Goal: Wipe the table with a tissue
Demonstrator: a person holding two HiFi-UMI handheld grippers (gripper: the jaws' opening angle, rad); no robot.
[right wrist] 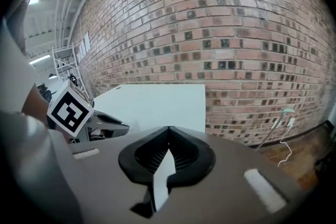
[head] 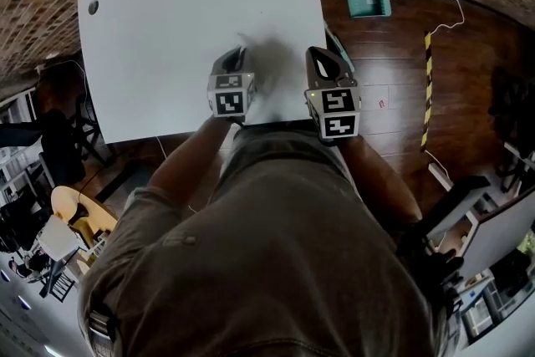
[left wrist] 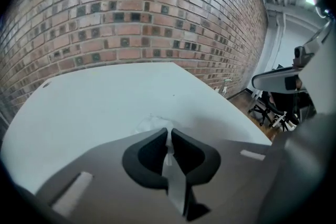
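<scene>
A person's left gripper (left wrist: 169, 131) pinches a white, crumpled tissue (left wrist: 152, 124) between its clenched jaws. The tissue bunches out past the tips onto the pale table (head: 184, 12), towards its near edge. The right gripper (right wrist: 168, 128) hangs at the table's right near corner, jaws pressed together with nothing between them, facing a brick wall (right wrist: 210, 34).

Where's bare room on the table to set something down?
The white table is bare across its far and left parts, bar a dark spot at the far left corner. Crowded near right: left hand-held gripper clamping the tissue, right hand-held gripper alongside.
</scene>
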